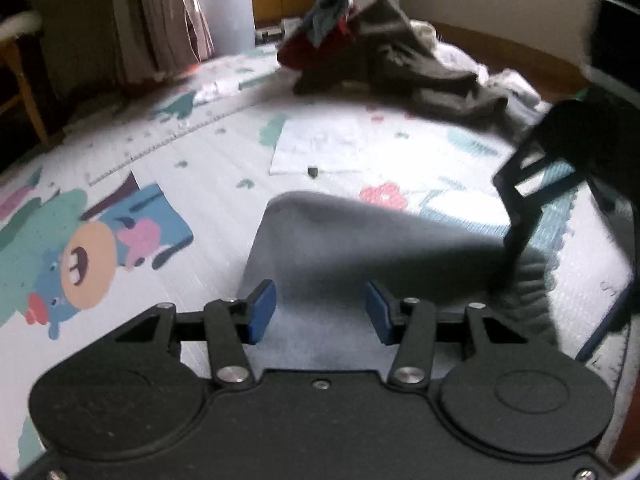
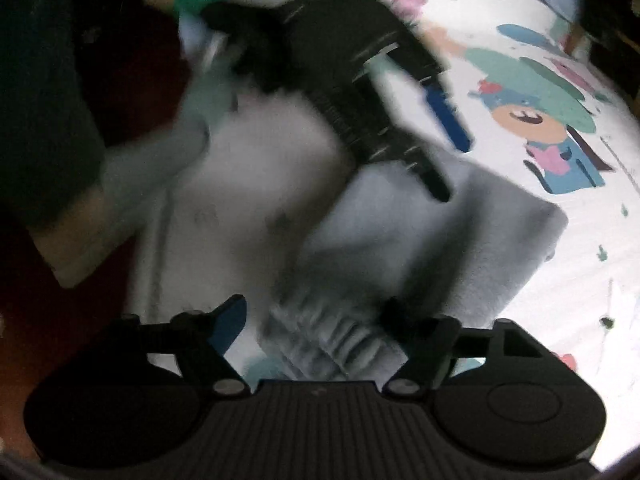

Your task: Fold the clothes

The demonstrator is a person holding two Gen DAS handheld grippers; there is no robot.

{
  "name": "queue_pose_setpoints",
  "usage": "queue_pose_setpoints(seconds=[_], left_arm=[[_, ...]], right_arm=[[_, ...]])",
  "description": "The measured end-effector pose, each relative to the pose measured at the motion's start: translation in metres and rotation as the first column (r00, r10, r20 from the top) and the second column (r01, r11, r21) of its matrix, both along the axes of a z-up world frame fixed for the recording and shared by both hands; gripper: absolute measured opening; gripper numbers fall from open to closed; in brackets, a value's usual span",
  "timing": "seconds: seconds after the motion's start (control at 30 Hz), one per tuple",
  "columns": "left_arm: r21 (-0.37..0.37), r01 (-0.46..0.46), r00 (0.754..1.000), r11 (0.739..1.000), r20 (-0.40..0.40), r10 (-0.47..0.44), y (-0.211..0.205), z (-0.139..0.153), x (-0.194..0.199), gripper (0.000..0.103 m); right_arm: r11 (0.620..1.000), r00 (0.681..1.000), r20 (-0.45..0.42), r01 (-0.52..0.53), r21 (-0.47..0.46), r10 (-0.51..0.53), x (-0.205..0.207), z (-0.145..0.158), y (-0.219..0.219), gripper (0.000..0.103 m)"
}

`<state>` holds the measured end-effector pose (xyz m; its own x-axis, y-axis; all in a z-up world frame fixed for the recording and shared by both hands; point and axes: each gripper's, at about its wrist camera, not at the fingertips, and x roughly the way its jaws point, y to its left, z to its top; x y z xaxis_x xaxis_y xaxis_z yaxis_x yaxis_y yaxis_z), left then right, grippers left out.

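Grey folded garment (image 1: 340, 248) lies on the cartoon-printed play mat (image 1: 192, 160). Left gripper (image 1: 320, 312) hovers above it, jaws released; right gripper (image 2: 316, 320) likewise parted over its ribbed hem (image 2: 332, 336).

We count one grey garment (image 1: 344, 240) laid on one printed play mat (image 1: 192, 184). At twelve o'clock on the mat we record one heap of unfolded clothes (image 1: 384, 52); the pieces in it cannot be counted. Before the heap we note one white folded item (image 1: 316, 148), with one small dark object (image 1: 312, 171) at its six o'clock edge. We count two grippers: the left gripper (image 1: 320, 312) and the right gripper (image 2: 316, 320). At eleven o'clock we log one white bin (image 1: 228, 12) and one curtain (image 1: 168, 16).
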<state>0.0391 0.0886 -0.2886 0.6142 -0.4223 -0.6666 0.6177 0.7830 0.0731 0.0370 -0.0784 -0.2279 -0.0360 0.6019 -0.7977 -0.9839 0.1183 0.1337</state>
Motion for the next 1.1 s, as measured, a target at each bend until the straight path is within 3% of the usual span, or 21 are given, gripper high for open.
queue_pose_setpoints(seconds=[0.1,0.2,0.3,0.4,0.5,0.57,0.77,1.0,1.03,1.1], left_arm=[[0.004,0.032,0.999,0.999,-0.002,-0.032,-0.006,-0.001,-0.016,0.049],[0.007,0.044,0.999,0.999,-0.027,-0.044,-0.012,-0.010,-0.028,0.049],[0.034,0.023,1.000,0.999,-0.012,-0.023,-0.015,-0.015,-0.034,0.049],[0.031,-0.022,1.000,0.999,-0.005,0.022,-0.009,-0.017,-0.028,0.049],[0.041,-0.059,0.998,0.997,-0.031,0.060,0.000,-0.029,-0.018,0.053],[0.028,-0.061,0.996,0.998,-0.056,0.063,0.007,-0.041,-0.015,0.053],[0.026,-0.052,0.995,0.998,-0.080,0.054,0.011,-0.045,-0.013,0.053],[-0.017,-0.017,1.000,1.000,0.011,0.017,0.020,-0.009,-0.018,0.053],[-0.017,-0.030,1.000,0.999,0.007,0.030,0.022,-0.013,-0.014,0.053],[-0.015,-0.056,0.998,0.998,0.000,0.056,0.026,-0.019,-0.006,0.054]], right_arm=[[0.995,0.994,-0.084,0.078,0.059,-0.073,0.026,0.017,-0.006,0.045],[0.978,0.978,-0.113,0.186,0.090,-0.176,0.059,0.023,-0.003,0.044],[0.968,0.973,-0.026,0.231,0.101,-0.230,0.076,0.017,0.009,0.044],[0.974,0.973,0.083,0.210,0.084,-0.217,0.086,-0.006,0.026,0.044],[0.984,0.979,0.140,0.159,-0.084,-0.147,0.093,-0.051,0.027,0.044],[0.988,0.979,0.168,0.129,-0.079,-0.114,0.087,-0.063,0.018,0.044],[0.991,0.979,0.177,0.112,-0.074,-0.097,0.085,-0.056,0.014,0.044],[0.994,0.982,0.155,0.102,0.033,-0.106,0.064,-0.016,0.012,0.044],[0.996,0.985,0.153,0.079,0.027,-0.082,0.060,-0.016,0.015,0.045],[0.999,0.989,0.147,0.037,-0.014,-0.034,0.052,-0.024,0.022,0.057]])
